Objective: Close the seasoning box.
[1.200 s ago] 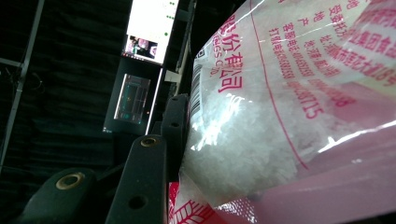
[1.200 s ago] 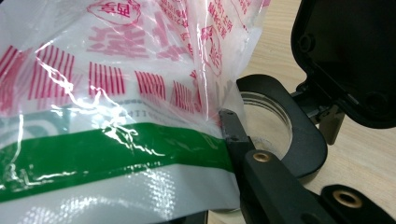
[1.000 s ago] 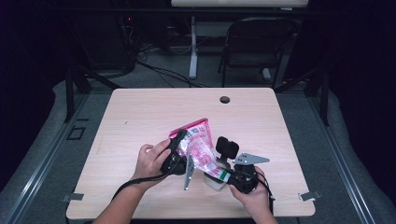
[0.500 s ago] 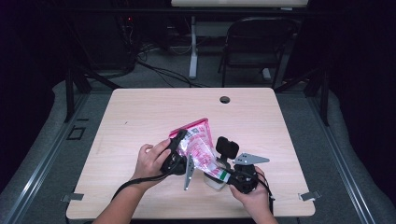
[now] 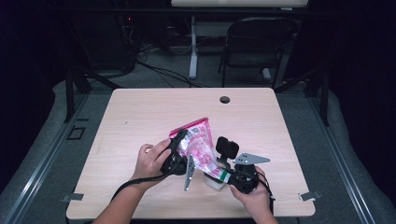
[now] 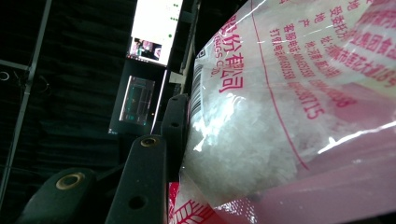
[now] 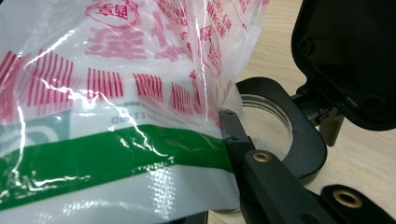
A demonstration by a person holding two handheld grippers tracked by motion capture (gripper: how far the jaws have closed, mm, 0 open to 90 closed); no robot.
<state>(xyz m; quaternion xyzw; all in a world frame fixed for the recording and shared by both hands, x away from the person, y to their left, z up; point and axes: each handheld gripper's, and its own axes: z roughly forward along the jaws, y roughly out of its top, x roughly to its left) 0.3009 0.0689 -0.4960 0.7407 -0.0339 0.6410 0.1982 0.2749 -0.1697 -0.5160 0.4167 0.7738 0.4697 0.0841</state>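
Setting: a pale wood bench (image 5: 140, 116) in a dark room, with a folding chair (image 5: 254, 39) and cables on the floor beyond its far edge, and a grommet hole (image 5: 225, 99) near that edge.
Left jaws: the left gripper (image 5: 180, 151) has its black jaws closed on the upper side of a clear plastic bag of white granules (image 5: 198, 144); the left gripper view has the film and its red print pressed hard against one jaw.
Right jaws: the right gripper (image 5: 223, 173) pinches the bag's lower end, at the green band (image 7: 116, 154); one jaw lies tight along the film and the other is hidden behind it, so the grip is judged closed on the bag.
Bag: held off the bench between both grippers, its long axis slanting from the pink top edge (image 5: 189, 126), far and left, down to the near right end.
Jar: a small clear jar with a black flip lid (image 7: 266, 126) stands open on the bench, just under the bag's low end.
Key relation: the jar mouth lies directly beyond the right jaws, so the right hand (image 5: 254, 198) is the nearer one; a pour looks likely.
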